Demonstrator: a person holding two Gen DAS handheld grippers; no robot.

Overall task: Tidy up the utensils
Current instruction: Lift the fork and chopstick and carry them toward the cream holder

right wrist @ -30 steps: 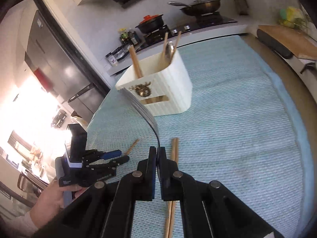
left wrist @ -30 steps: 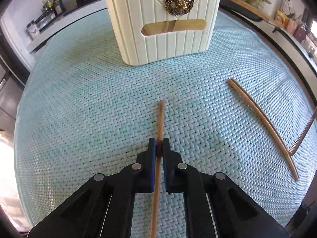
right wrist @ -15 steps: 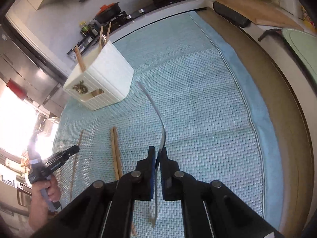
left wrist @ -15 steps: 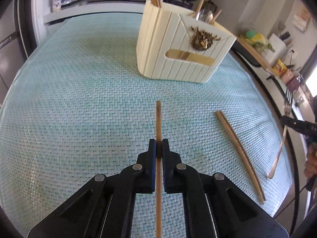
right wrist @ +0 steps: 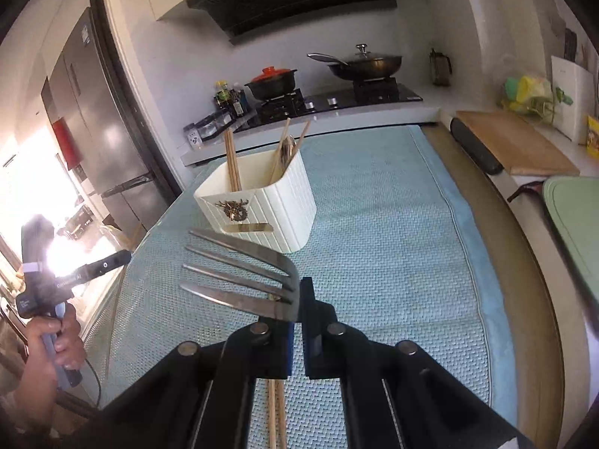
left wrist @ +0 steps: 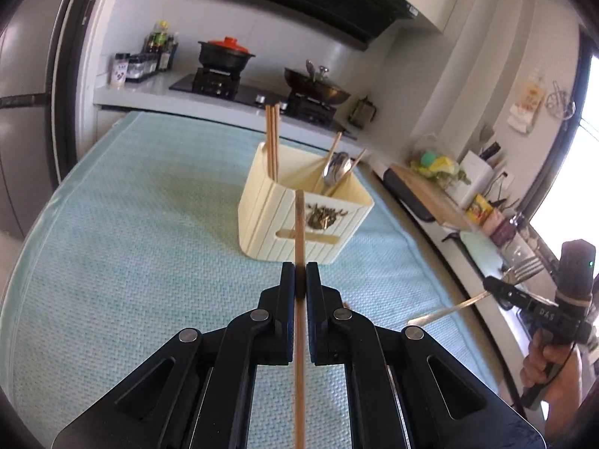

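My left gripper (left wrist: 300, 277) is shut on a wooden chopstick (left wrist: 299, 224) and holds it lifted, its tip pointing at the cream utensil holder (left wrist: 299, 220). The holder has chopsticks (left wrist: 272, 142) and a metal spoon (left wrist: 334, 170) standing in it. My right gripper (right wrist: 299, 299) is shut on a metal fork (right wrist: 239, 273), tines pointing left, raised above the mat. The holder (right wrist: 262, 202) stands ahead of it. A pair of chopsticks (right wrist: 276, 411) lies on the mat under the right gripper. The right gripper and the fork (left wrist: 520, 267) show at the right of the left wrist view.
A light blue woven mat (left wrist: 131, 224) covers the table. Behind it is a counter with a stove, a black pot (left wrist: 224, 56), a wok (left wrist: 318, 88) and spice jars. A wooden cutting board (right wrist: 516, 146) and a green mat (right wrist: 572, 217) lie to the right.
Both grippers have risen and tilted up from the mat. The chopstick now points at the holder. The fork has turned so its tines face the right wrist camera.
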